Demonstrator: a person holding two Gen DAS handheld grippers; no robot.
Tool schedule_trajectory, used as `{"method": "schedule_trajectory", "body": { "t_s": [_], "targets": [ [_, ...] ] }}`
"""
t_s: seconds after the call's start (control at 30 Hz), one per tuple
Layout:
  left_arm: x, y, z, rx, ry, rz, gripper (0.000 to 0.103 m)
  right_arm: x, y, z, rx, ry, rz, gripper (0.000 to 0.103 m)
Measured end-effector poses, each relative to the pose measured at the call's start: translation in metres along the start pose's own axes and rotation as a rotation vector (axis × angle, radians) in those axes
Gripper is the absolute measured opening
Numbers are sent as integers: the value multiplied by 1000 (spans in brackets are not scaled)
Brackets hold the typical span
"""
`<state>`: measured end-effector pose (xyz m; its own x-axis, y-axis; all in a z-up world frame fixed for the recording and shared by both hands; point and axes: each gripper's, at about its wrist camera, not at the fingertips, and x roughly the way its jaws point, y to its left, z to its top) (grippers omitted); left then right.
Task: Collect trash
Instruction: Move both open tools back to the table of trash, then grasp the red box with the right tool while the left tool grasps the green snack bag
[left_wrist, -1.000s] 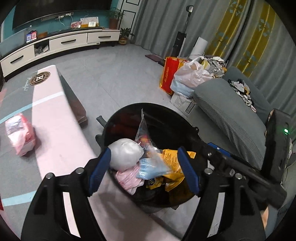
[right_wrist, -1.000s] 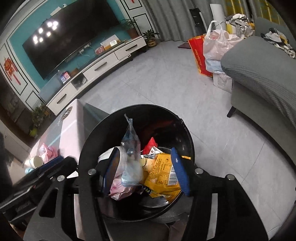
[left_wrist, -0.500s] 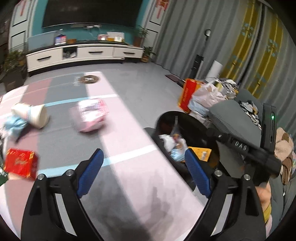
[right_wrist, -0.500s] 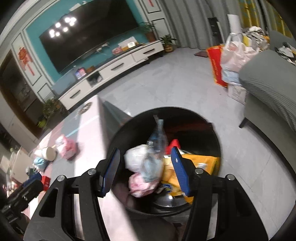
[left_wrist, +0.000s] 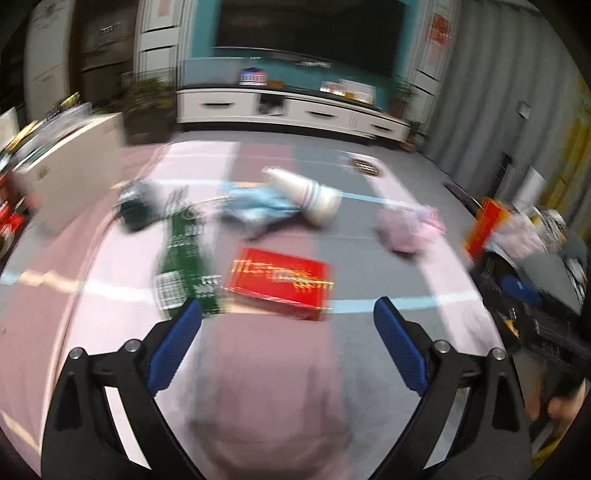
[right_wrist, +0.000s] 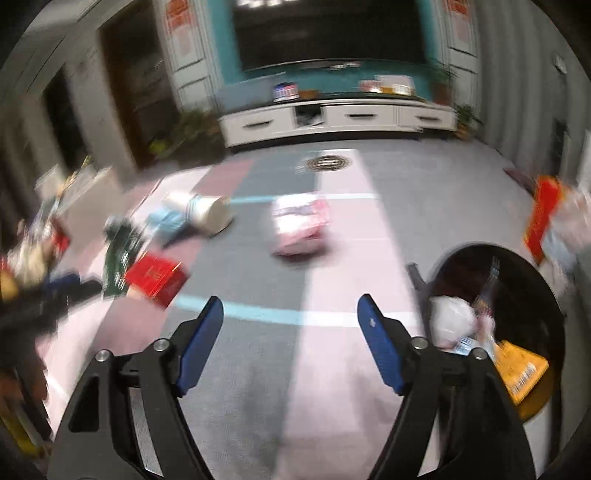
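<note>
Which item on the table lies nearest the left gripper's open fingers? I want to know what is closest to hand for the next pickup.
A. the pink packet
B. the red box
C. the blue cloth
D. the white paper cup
B: in the left wrist view the red box lies just ahead of the left gripper, while the white paper cup, pink packet and blue cloth lie farther back on the table.

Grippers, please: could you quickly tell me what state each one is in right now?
Left gripper: open, nothing between its fingers; jaws have just been opening.
Right gripper: open, nothing between its fingers; jaws have just been opening.
</note>
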<state>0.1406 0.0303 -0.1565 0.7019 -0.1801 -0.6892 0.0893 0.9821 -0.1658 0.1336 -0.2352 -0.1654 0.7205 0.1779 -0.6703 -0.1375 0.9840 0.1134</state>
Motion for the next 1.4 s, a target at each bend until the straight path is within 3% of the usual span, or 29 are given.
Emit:
{"method": "schedule_trajectory", "body": {
  "t_s": [0.13,0.27,0.3,0.7,1.03,1.13,1.3,1.4],
  "targets": [
    [3,55,7,-161,32,59,100,21,46,-4,-148,48,36,82],
    [11,81,13,-198,46,113,100,37,82,-5,-230,55,107,88],
    [14,86,15,-217,53,94,100,42,88,-4,-244,58,117,89],
    [63,88,35,-240,91,45,100,108,134,33,-387,108,196,89],
    [87,83,34,-200,125,85,99,153,146,34,-504,202,228,89],
    [88,81,33,-183,128,98,87,153,148,32,-514,201,236,81],
    [90,76,31,-170,147,83,45,144,145,29,-482,208,249,75],
    [83,75,31,-169,134,56,42,128,142,26,-457,192,224,74]
  ]
}}
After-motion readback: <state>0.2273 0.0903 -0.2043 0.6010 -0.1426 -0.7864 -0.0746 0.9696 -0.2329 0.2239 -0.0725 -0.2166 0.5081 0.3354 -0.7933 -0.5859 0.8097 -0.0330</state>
